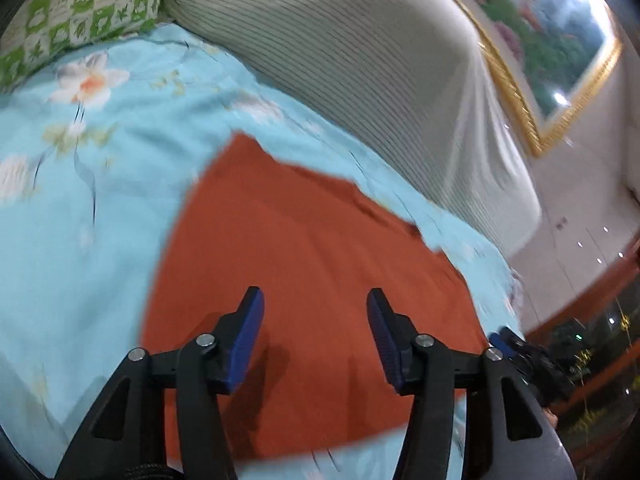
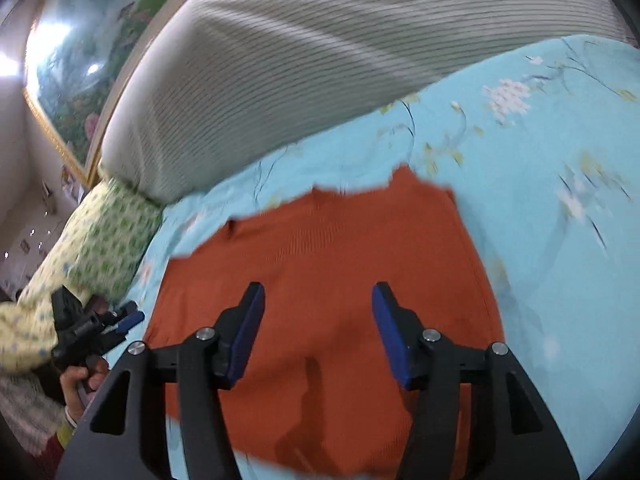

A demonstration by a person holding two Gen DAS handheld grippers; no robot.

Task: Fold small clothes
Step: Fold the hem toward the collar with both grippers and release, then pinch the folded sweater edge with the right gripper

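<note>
Both grippers, left gripper (image 1: 316,312) and right gripper (image 2: 318,308), hover agape and empty over the rust-orange garment (image 2: 328,272), probably lining up the fold, its neckline at 12 o'clock.

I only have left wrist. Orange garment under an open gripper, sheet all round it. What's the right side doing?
Observer: The right gripper is open too, above the orange garment, holding nothing.
Operator: I see a gripper tip at my right edge. Whose?
Observer: That is the right gripper. From its own view, the left gripper shows at the garment's left side, a hand gripping its handle.
Operator: Anything past the garment I'm missing?
Observer: A yellow-green patterned cushion lies beyond the garment's left side, against the striped bolster.
</note>
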